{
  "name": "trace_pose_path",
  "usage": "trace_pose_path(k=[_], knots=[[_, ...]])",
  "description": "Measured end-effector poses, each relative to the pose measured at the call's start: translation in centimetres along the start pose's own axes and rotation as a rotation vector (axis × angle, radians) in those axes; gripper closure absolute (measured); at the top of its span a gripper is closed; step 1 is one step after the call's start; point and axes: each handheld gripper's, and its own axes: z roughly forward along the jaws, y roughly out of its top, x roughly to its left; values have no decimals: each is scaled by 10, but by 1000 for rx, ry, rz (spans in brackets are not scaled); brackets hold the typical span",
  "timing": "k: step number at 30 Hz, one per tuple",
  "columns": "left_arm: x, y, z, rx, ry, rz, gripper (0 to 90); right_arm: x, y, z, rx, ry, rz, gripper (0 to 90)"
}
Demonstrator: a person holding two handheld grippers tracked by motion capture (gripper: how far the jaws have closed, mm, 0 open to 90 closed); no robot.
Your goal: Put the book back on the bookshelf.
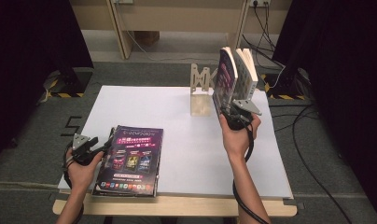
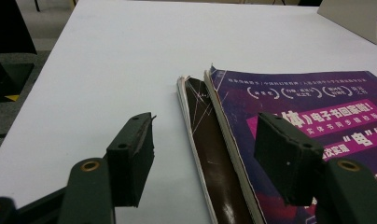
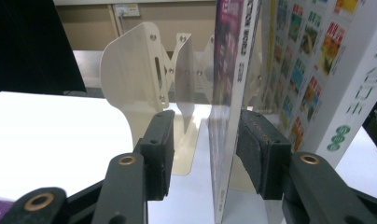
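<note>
Right gripper (image 3: pixel 203 154) jaws apart around upright purple-covered book (image 3: pixel 228 93) near table's (image 1: pixel 144 105) far edge; unsupported, it could topple. Left gripper (image 2: pixel 205 158) open.

High view: above near table (image 1: pixel 177 116) edge, facing forward and down, far. Left gripper view: low, close, purple magazine (image 2: pixel 317 121) under right-hand jaw. Right gripper view: level, close, upright book (image 3: pixel 228 93) between jaws. Both shared with high view.

Grey carpet floor (image 1: pixel 32 135), black curtains (image 1: pixel 32 32), wooden table legs (image 1: pixel 119 32) behind.
</note>
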Motion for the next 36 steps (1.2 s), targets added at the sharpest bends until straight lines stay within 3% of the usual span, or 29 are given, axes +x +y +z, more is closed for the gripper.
trace_pose_path(k=[13, 16, 24, 36], knots=[[-1, 1, 1, 15, -8, 9, 395, 7, -19, -2, 52, 34, -3, 568], [-2, 1, 2, 27, -21, -5, 399, 12, -22, -1, 68, 51, -3, 568], [-13, 15, -2, 50, -47, 15, 412, 23, -31, 8, 104, 78, -13, 568], [-20, 23, 14, 188, -64, 27, 495, 40, -41, 21, 181, 131, -35, 566]])
